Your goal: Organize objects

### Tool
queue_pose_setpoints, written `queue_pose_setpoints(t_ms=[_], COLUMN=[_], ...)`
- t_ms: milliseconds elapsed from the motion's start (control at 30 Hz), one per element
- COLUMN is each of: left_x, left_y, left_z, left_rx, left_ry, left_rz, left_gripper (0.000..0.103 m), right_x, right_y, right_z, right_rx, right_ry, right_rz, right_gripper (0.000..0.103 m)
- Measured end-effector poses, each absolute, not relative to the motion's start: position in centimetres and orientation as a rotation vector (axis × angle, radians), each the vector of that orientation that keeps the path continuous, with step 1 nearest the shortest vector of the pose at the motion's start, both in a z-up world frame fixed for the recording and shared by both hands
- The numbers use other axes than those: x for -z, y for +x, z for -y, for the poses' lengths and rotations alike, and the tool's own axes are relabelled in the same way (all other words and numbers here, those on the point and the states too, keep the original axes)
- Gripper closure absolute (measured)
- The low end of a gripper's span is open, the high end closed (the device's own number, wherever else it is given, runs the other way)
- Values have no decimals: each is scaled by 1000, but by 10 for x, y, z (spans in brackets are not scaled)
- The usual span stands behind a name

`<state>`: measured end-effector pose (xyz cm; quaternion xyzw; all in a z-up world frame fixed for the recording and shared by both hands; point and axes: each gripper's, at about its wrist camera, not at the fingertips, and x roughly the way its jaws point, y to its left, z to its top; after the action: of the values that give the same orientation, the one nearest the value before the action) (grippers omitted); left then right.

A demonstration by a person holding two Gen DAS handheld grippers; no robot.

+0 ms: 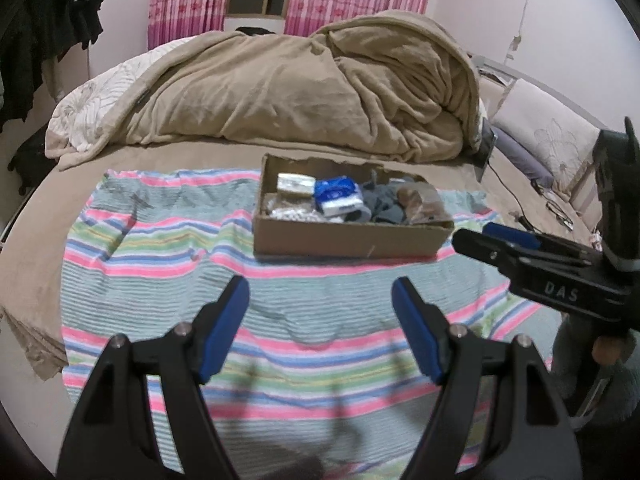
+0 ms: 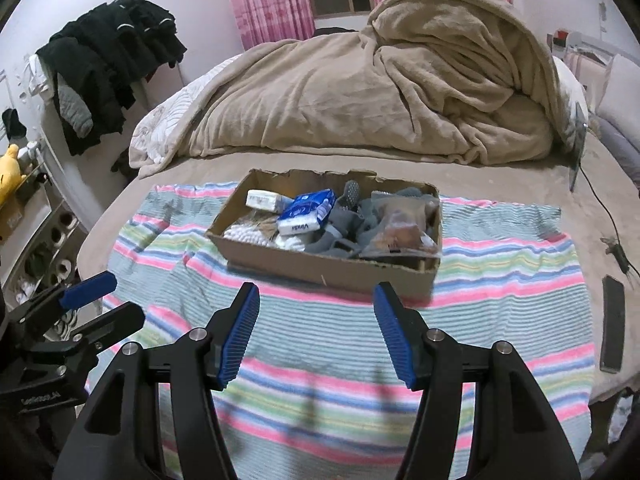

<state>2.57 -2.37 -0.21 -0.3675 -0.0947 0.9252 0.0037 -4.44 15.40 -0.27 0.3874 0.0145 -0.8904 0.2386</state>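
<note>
Two claws, left claw [image 1: 320, 292] and right claw [image 2: 316, 296], gape empty before one cardboard box [image 2: 320, 268] on one striped towel [image 2: 500, 280].

dim, flat indoor light with a bluish cast; soft shadows fall on the pastel striped towel [image 1: 168, 264] below both tongs. strong fisheye bending darkens the corners. the open cardboard box [image 2: 320, 268] ahead looks slightly soft; the crumpled beige blanket [image 2: 400, 96] beyond shows noise.
</note>
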Motion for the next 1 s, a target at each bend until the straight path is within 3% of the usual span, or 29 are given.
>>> queue_pose_setpoints(t_ms=[133,233,633,767,1000], left_x=[1,2,6,9,9], left_y=[36,41,55,55,54], left_z=[15,12,6,8,8], left_rx=[-2903,-2904,-2904,-2899,-2907], left_ry=[-1150,-1138,-1135,-1147,-1138], left_rz=[278,291,308,319,311], left_gripper=[27,7,5,5,5], right_x=[0,0,-2,-1,0], right_y=[-32,-26,-7,-5,-6], right_z=[-159,-164,-171,-172,-172], right_rx=[2459,2471,2471,2470,2469], right_ry=[1046,1041,1051,1051,1053], right_rz=[-53,-47,-56,-52,-50], right_gripper=[40,40,40,31,31])
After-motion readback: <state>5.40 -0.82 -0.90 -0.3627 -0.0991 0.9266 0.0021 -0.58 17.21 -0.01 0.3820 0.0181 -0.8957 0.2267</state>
